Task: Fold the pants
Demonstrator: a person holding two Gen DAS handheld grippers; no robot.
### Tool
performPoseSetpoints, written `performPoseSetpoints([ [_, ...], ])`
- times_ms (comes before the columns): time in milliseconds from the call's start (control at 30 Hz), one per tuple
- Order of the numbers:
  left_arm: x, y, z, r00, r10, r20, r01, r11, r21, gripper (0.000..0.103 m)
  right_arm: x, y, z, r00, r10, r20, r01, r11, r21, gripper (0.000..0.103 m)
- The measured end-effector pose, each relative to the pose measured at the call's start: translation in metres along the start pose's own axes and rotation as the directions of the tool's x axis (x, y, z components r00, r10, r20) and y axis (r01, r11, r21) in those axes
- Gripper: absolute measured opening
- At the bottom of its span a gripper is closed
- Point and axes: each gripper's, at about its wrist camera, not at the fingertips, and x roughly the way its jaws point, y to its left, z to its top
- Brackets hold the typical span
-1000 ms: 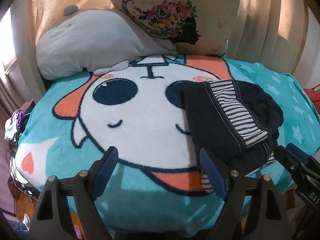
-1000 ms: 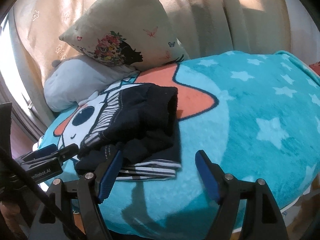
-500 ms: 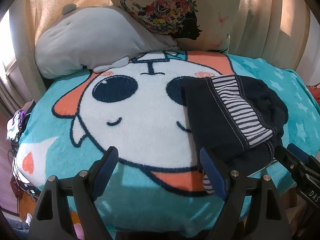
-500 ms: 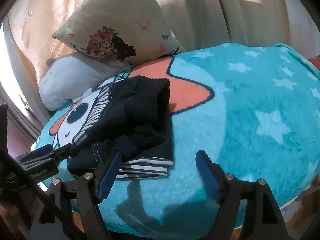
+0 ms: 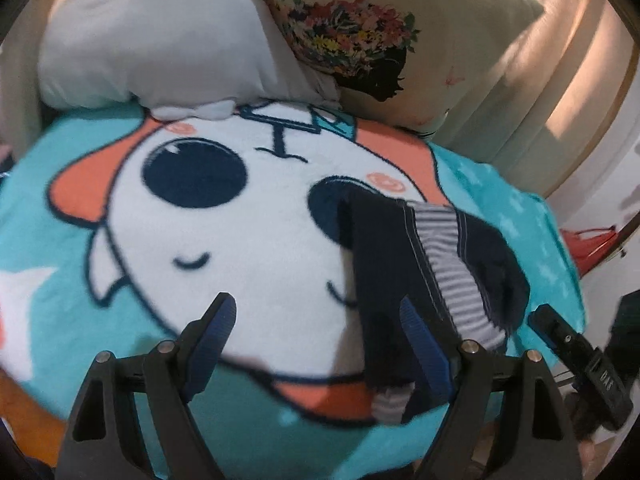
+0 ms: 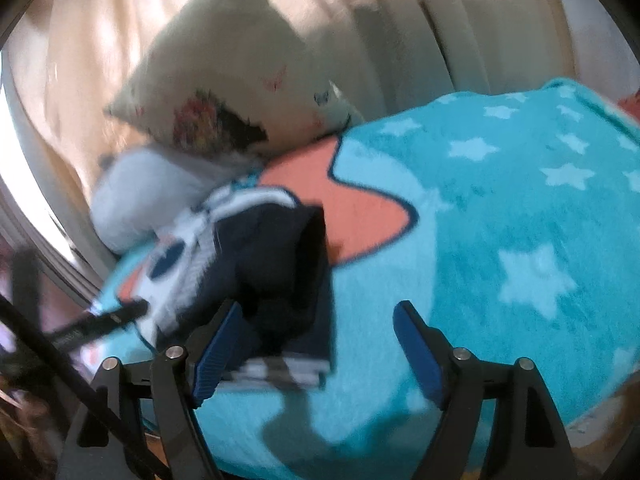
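Dark navy pants (image 5: 396, 276) with a grey-striped lining lie folded in a bundle on the teal cartoon blanket (image 5: 80, 288). My left gripper (image 5: 316, 320) is open and empty, near the blanket's front edge, its right finger over the pants' near end. My right gripper (image 6: 320, 320) is open and empty, with the pants (image 6: 280, 264) just beyond its left finger. The right gripper also shows at the right edge of the left wrist view (image 5: 576, 356). Both views are blurred.
A grey plush pillow (image 5: 152, 36) and a cream floral cushion (image 5: 372, 28) lean against the beige curtain behind the blanket. The blanket (image 6: 520, 248) with white stars spreads to the right. Something red (image 5: 588, 244) sits past the right edge.
Both grippers have moved forward and closer to the pants, and the views have tilted. The pants lie as before. Both grippers stay open.
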Motion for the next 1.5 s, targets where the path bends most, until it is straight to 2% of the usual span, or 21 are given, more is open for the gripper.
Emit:
performPoseSetpoints([
  [100, 0.018, 0.000, 0.008, 0.998, -0.048, -0.032, 0.048, 0.999, -0.002, 0.083, 0.015, -0.017, 0.017, 0.994, 0.101, -0.033, -0.099, 0.993, 0.070, 0.086],
  [200, 0.035, 0.001, 0.012, 0.990, -0.117, -0.075, 0.115, 0.993, -0.031, 0.083, 0.035, -0.027, 0.026, 0.979, 0.189, -0.078, -0.179, 0.976, 0.128, 0.086],
  [267, 0.040, 0.000, 0.015, 0.990, -0.119, -0.077, 0.117, 0.993, -0.037, 0.083, 0.045, -0.031, 0.028, 0.969, 0.228, -0.095, -0.212, 0.965, 0.157, 0.086],
  [600, 0.052, -0.013, 0.023, 0.983, -0.172, -0.057, 0.173, 0.985, -0.002, 0.083, 0.079, -0.016, 0.029, 0.935, 0.321, -0.151, -0.290, 0.937, 0.194, 0.085],
  [633, 0.052, -0.013, 0.023, 0.984, -0.172, -0.053, 0.173, 0.985, 0.002, 0.080, 0.082, -0.014, 0.029, 0.936, 0.317, -0.154, -0.287, 0.938, 0.193, 0.084],
  [667, 0.051, -0.013, 0.023, 0.982, -0.180, -0.051, 0.180, 0.984, 0.005, 0.070, 0.084, -0.012, 0.029, 0.938, 0.310, -0.157, -0.281, 0.942, 0.186, 0.078],
  [733, 0.051, -0.013, 0.022, 0.978, -0.201, -0.062, 0.201, 0.980, 0.004, 0.058, 0.084, -0.010, 0.028, 0.944, 0.288, -0.163, -0.260, 0.950, 0.174, 0.068],
  [767, 0.051, -0.011, 0.021, 0.979, -0.192, -0.062, 0.192, 0.981, 0.001, 0.058, 0.083, -0.009, 0.027, 0.949, 0.268, -0.167, -0.243, 0.957, 0.158, 0.059],
  [800, 0.049, -0.011, 0.020, 0.982, -0.182, -0.057, 0.182, 0.983, 0.002, 0.058, 0.082, -0.008, 0.027, 0.952, 0.255, -0.170, -0.232, 0.962, 0.145, 0.056],
  [900, 0.041, -0.013, 0.016, 0.990, -0.135, -0.048, 0.136, 0.990, 0.027, 0.058, 0.077, -0.011, 0.025, 0.961, 0.221, -0.169, -0.200, 0.971, 0.131, 0.055],
  [1000, 0.025, -0.016, 0.013, 0.996, -0.085, -0.030, 0.086, 0.995, 0.049, 0.058, 0.060, -0.009, 0.026, 0.982, 0.129, -0.135, -0.112, 0.986, 0.128, 0.071],
  [1067, 0.009, -0.018, 0.010, 0.997, -0.071, 0.022, 0.069, 0.996, 0.058, 0.058, 0.041, 0.000, 0.032, 0.997, 0.053, -0.057, -0.048, 0.995, 0.082, 0.072],
  [1133, -0.007, -0.021, 0.007, 0.993, -0.085, 0.079, 0.080, 0.995, 0.064, 0.058, 0.019, 0.010, 0.040, 0.998, 0.055, 0.041, -0.057, 0.997, 0.050, 0.072],
  [1200, -0.012, -0.027, 0.003, 0.988, -0.123, 0.097, 0.117, 0.990, 0.074, 0.058, 0.007, 0.017, 0.052, 0.975, 0.198, 0.097, -0.204, 0.977, 0.057, 0.073],
  [1233, -0.010, -0.032, 0.000, 0.987, -0.136, 0.088, 0.129, 0.988, 0.087, 0.058, 0.009, 0.018, 0.055, 0.964, 0.249, 0.095, -0.256, 0.964, 0.065, 0.074],
  [1267, -0.003, -0.037, -0.003, 0.989, -0.131, 0.063, 0.124, 0.987, 0.106, 0.058, 0.019, 0.019, 0.061, 0.931, 0.360, 0.065, -0.365, 0.926, 0.101, 0.075],
  [1367, 0.016, -0.046, -0.014, 0.994, -0.108, 0.004, 0.106, 0.987, 0.118, 0.058, 0.062, 0.017, 0.065, 0.851, 0.525, -0.024, -0.507, 0.831, 0.229, 0.075],
  [1400, 0.021, -0.047, -0.017, 0.995, -0.103, -0.001, 0.102, 0.987, 0.121, 0.058, 0.074, 0.015, 0.064, 0.849, 0.526, -0.048, -0.499, 0.829, 0.253, 0.075],
  [1433, 0.023, -0.049, -0.020, 0.995, -0.100, 0.005, 0.099, 0.987, 0.125, 0.058, 0.085, 0.011, 0.062, 0.859, 0.508, -0.068, -0.474, 0.837, 0.275, 0.074],
  [1467, 0.023, -0.050, -0.021, 0.995, -0.096, 0.015, 0.093, 0.987, 0.131, 0.059, 0.097, 0.003, 0.059, 0.872, 0.482, -0.088, -0.437, 0.845, 0.308, 0.071],
  [1500, 0.021, -0.052, -0.021, 0.996, -0.088, 0.021, 0.084, 0.985, 0.149, 0.059, 0.107, -0.008, 0.054, 0.873, 0.481, -0.082, -0.424, 0.831, 0.361, 0.063],
])
